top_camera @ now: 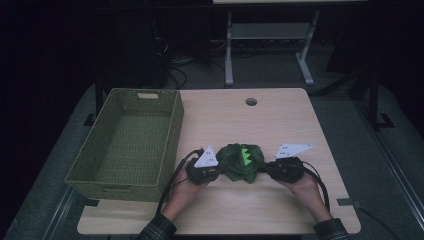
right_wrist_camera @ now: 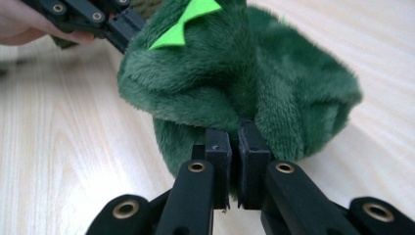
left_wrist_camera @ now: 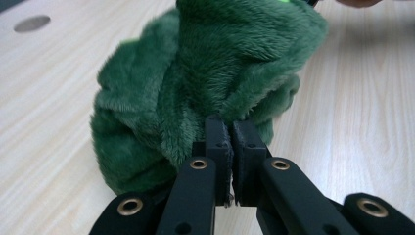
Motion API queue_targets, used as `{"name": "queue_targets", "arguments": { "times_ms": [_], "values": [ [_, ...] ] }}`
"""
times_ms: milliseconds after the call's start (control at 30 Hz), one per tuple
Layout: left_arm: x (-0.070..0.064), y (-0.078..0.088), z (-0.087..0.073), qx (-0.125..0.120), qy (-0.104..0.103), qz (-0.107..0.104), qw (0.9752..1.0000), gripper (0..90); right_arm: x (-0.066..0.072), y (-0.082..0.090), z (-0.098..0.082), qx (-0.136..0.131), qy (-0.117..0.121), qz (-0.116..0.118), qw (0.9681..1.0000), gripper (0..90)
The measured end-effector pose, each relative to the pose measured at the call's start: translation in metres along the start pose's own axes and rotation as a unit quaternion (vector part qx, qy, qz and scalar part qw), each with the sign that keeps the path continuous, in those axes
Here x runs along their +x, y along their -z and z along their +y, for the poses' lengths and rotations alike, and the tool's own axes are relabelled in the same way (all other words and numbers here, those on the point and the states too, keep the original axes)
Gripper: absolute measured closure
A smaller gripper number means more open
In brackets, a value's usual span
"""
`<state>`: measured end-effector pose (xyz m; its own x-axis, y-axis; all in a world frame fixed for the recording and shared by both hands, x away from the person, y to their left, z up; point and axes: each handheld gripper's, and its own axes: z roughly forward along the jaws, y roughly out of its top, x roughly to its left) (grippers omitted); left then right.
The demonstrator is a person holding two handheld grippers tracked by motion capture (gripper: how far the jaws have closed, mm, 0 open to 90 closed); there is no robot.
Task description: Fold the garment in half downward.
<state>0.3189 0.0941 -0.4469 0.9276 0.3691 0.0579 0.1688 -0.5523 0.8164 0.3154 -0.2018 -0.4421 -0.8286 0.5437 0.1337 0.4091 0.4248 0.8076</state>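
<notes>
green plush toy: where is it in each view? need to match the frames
High view: green plush toy low centre on the table, between both grippers.
Left gripper view: plush centre, its fur pinched in the shut jaws.
Right gripper view: plush centre, pinched likewise.
Shared landmark: the bright green felt spikes.

Both tongs — left (top_camera: 220,169), right (top_camera: 264,170) — clamped

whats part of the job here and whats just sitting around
In the job: green plush toy, pinched from both sides by the left tool and right tool; probably the woven basket beside it.
Lying about: table, its cable hole.
</notes>
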Motion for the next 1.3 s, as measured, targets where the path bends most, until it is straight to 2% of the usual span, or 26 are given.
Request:
{"name": "queue_targets", "arguments": {
  "times_ms": [67, 100, 200, 367, 467, 633, 767, 900, 933, 1067, 1200, 1267, 1300],
  "values": [
    [0.0, -0.001, -0.003, 0.006, 0.0, -0.001, 1.0, 86.8, 0.0, -0.002, -0.002, 0.003, 0.001, 0.002, 1.0, 85.0],
    [0.0, -0.003, -0.007, 0.015, 0.003, -0.005, 0.9999, 86.8, 0.001, -0.005, -0.007, 0.016, -0.003, 0.007, 0.9998, 84.1],
    [-0.001, -0.006, -0.011, 0.024, 0.003, -0.008, 0.9997, 86.8, 0.001, -0.009, -0.011, 0.027, -0.005, 0.009, 0.9996, 83.5],
    [-0.002, -0.012, -0.013, 0.047, -0.013, -0.006, 0.9988, 86.8, 0.001, -0.016, -0.016, 0.041, -0.008, 0.01, 0.9991, 83.4],
    [-0.001, -0.016, -0.015, 0.049, -0.011, -0.01, 0.9987, 85.9, 0.001, -0.02, -0.018, 0.047, -0.008, 0.012, 0.9988, 81.6],
    [-0.004, -0.013, -0.013, 0.042, -0.002, -0.004, 0.9991, 74.4, 0.002, -0.016, -0.018, 0.038, -0.017, 0.008, 0.9991, 67.4],
    [-0.006, -0.008, -0.013, 0.033, 0.01, -0.011, 0.9994, 66.6, 0.006, -0.009, -0.017, 0.034, -0.021, 0.004, 0.9992, 58.5],
    [-0.01, -0.002, -0.014, 0.041, 0.015, -0.013, 0.999, 57.4, 0.01, -0.001, -0.016, 0.034, -0.024, 0.005, 0.9991, 49.3],
    [-0.012, 0.001, -0.015, 0.038, 0.021, -0.015, 0.9989, 55.4, 0.011, 0.001, -0.016, 0.035, -0.025, 0.003, 0.9991, 47.6],
    [-0.016, 0.011, -0.016, 0.022, 0.036, -0.02, 0.9989, 54.4, 0.015, 0.012, -0.019, 0.024, -0.029, 0.0, 0.9993, 45.9],
    [-0.018, 0.022, -0.012, 0.004, 0.042, -0.021, 0.9989, 56.2, 0.017, 0.024, -0.022, 0.012, -0.03, 0.0, 0.9995, 46.2],
    [-0.018, 0.026, -0.007, -0.003, 0.04, -0.02, 0.999, 60.2, 0.017, 0.03, -0.023, 0.001, -0.035, -0.001, 0.9994, 50.0],
    [-0.018, 0.027, -0.004, -0.006, 0.04, -0.019, 0.999, 62.6, 0.016, 0.033, -0.022, -0.004, -0.038, -0.001, 0.9993, 54.7]
  ]
}}
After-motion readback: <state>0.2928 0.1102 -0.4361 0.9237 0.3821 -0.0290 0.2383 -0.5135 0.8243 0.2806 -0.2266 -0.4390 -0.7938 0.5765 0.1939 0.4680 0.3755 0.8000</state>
